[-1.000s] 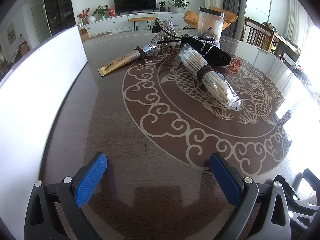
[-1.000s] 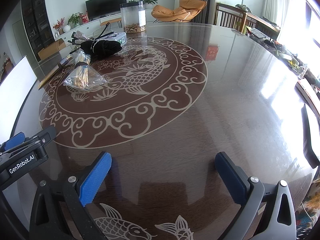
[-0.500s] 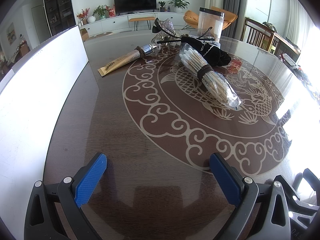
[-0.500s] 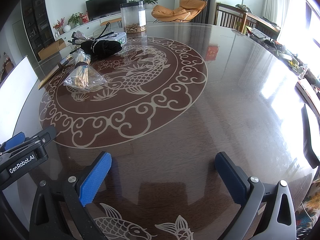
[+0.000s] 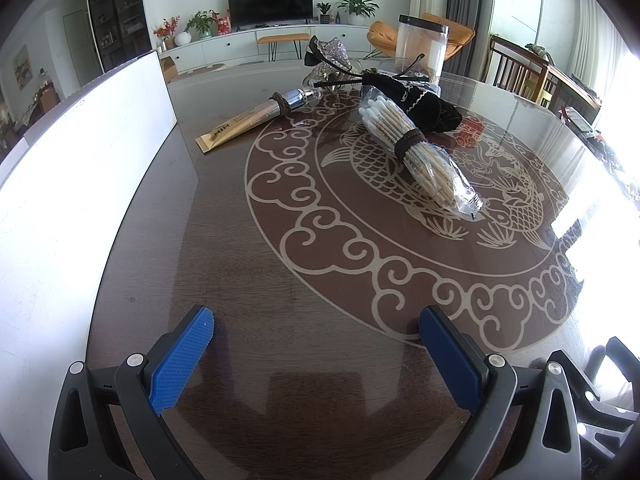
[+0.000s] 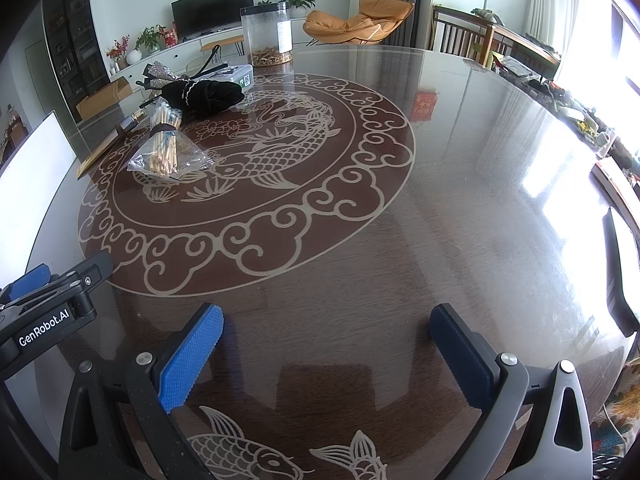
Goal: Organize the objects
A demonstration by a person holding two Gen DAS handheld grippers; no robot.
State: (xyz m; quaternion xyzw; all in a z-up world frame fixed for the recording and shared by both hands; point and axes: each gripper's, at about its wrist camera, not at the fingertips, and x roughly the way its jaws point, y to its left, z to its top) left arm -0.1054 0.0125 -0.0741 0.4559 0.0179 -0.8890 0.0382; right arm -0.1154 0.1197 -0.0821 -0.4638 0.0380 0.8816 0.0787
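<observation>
Blue-padded left gripper (image 5: 316, 354) and right gripper (image 6: 326, 354) hover wide and empty, likely ready for the far swab bundle (image 5: 416, 152).

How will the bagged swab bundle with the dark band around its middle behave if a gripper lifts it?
The swab bundle probably lifts light and fairly stiff, since the band cinches the sticks together. Its clear plastic wrap looks smooth, so it may slip between the pads. The loose bag end would likely flop and crinkle.
</observation>
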